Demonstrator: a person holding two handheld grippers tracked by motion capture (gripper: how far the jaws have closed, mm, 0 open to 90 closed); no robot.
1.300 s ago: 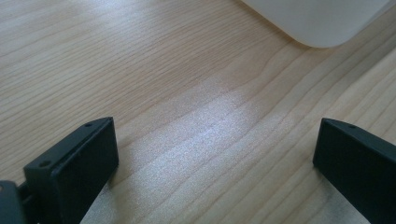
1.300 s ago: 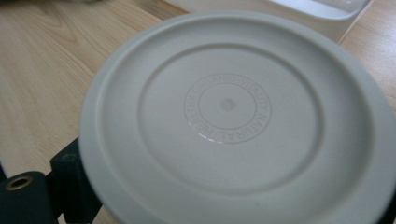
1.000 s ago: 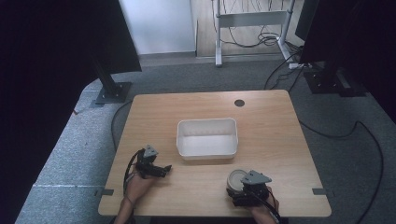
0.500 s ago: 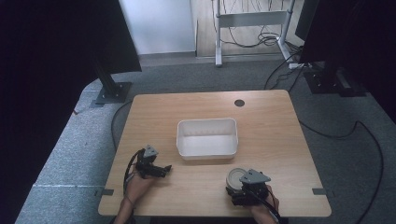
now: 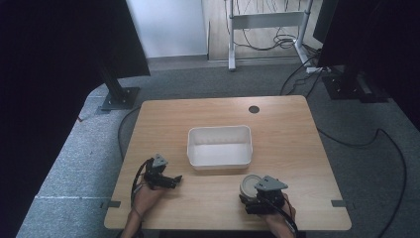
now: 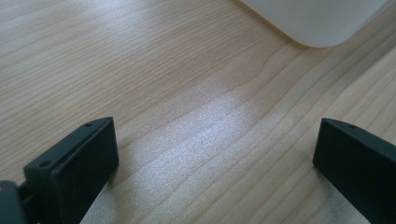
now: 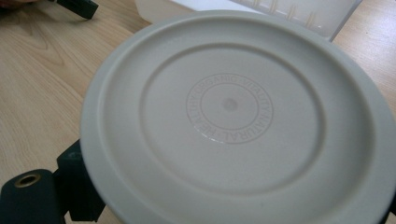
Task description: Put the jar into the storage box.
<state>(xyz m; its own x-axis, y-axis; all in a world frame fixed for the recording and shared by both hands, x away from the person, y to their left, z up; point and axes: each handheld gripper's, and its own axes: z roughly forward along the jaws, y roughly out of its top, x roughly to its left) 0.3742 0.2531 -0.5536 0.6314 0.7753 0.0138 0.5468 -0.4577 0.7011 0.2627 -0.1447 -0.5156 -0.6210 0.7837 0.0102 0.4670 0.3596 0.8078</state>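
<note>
The round pale-grey plastic lid (image 7: 233,121) sits clamped in the right gripper (image 5: 258,194) at the near edge of the light wooden bench (image 5: 287,129), just short of the white rectangular plastic tub (image 5: 219,146); over the last second it has barely shifted, so the carry to the tub looks yet to begin; the left gripper (image 5: 171,181) rests wide and empty on the bench.

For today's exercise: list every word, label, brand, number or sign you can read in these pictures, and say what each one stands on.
"ORGANIC VITALITY NATURAL HEALTHY", embossed in a ring on the round off-white plastic lid at the right gripper; the lower words are faint, so "HEALTHY" is a less sure reading.
Nothing readable shows on the white rectangular plastic tub, the light wooden table or the left gripper.
</note>
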